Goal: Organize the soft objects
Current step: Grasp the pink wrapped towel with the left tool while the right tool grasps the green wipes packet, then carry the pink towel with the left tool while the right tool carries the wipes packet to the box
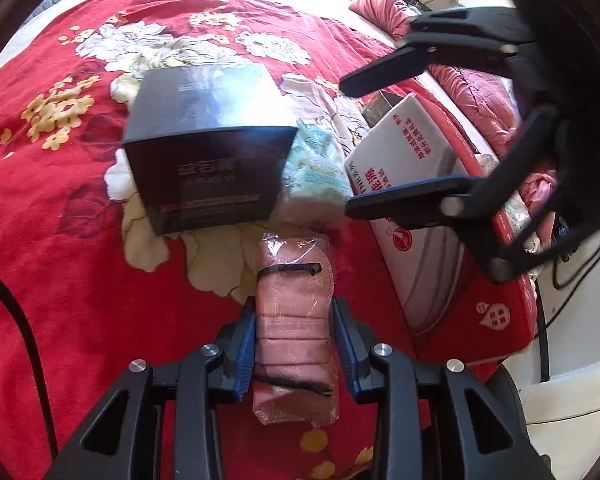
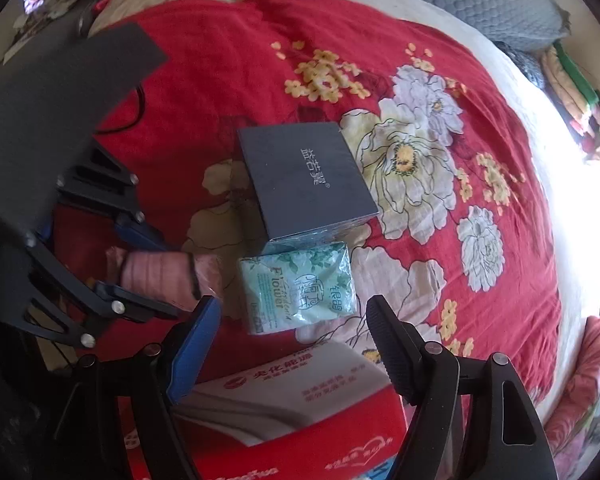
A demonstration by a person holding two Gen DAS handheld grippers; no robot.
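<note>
Below, left gripper (image 1: 294, 344) pinching a pink wrapped cloth bundle (image 1: 294, 320) lying on the red floral bedspread (image 1: 60, 240), right gripper (image 2: 296, 344) spread wide above a green tissue pack (image 2: 298, 286), black box (image 2: 306, 176) beside it

Left wrist view: close, steeply down onto bed (image 1: 60, 240). Right wrist view: steeper, slightly higher. Both share black box (image 1: 208, 152) (image 2: 304, 180), tissue pack (image 2: 300, 288), pink roll (image 1: 296, 320).
</note>
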